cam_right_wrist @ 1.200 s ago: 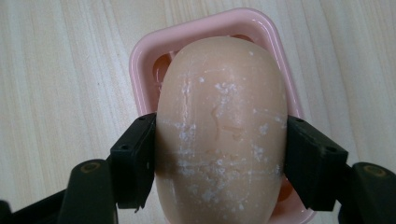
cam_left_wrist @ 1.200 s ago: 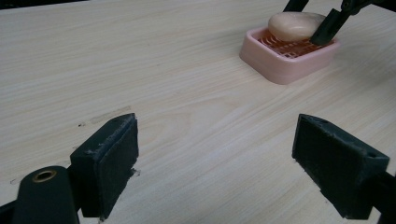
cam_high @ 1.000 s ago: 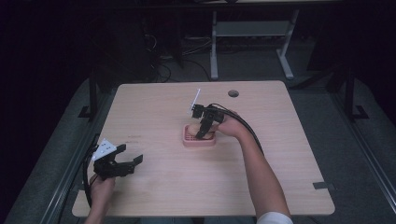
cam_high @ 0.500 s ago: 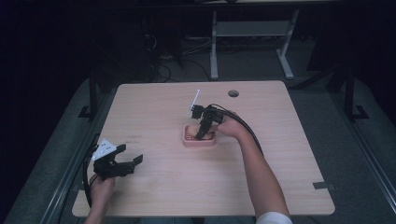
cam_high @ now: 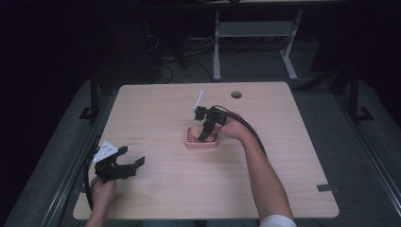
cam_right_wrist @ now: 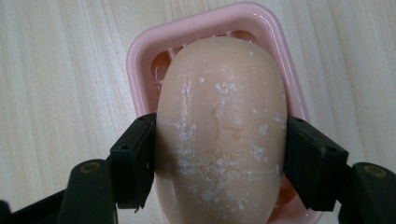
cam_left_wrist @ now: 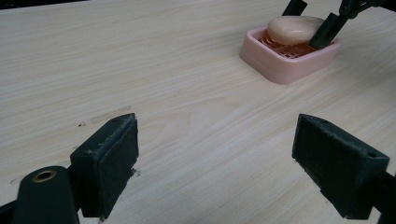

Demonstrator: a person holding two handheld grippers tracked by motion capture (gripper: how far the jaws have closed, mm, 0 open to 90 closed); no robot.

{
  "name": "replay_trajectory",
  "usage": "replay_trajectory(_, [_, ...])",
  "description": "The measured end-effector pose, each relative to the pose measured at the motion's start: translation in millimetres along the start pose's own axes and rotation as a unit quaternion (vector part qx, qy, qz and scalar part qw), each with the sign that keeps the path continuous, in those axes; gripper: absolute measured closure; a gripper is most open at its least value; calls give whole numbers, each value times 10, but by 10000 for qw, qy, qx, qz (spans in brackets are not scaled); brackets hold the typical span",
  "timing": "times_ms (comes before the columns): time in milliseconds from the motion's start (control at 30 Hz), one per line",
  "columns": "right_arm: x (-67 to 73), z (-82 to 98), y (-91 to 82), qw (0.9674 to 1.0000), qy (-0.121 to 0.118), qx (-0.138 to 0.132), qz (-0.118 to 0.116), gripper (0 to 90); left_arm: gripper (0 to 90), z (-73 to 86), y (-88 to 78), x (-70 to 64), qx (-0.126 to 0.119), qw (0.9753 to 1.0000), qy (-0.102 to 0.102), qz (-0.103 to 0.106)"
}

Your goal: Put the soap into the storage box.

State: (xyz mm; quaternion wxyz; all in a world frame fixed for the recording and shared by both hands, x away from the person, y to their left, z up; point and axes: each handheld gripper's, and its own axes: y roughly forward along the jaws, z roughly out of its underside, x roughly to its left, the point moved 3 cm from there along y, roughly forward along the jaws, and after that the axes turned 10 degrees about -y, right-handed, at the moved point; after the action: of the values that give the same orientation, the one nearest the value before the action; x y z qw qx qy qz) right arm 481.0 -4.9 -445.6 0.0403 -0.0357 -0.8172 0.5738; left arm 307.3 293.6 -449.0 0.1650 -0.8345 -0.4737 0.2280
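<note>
My left gripper [cam_high: 124,164] rests near the table's [cam_high: 293,156] front left corner, jaws spread wide with bare wood between them. Moving right, the pink soap dish [cam_high: 202,140] sits near the table's middle, and I see the peach-coloured soap bar [cam_right_wrist: 219,126] lying in it. My right gripper [cam_high: 206,134] reaches down into the dish, its pads pressed against both sides of the bar.
</note>
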Motion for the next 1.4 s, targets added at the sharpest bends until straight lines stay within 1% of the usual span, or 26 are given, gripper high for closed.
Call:
replay_trajectory(733, [-3, 17, -7, 10000, -36, 33, 15, 314, 142, -2, -1, 0, -7, 10000, 6, 1])
replay_trajectory(1400, [3, 20, -3, 10000, -12, 37, 15, 314, 142, -4, -1, -2, 10, 10000, 7, -1])
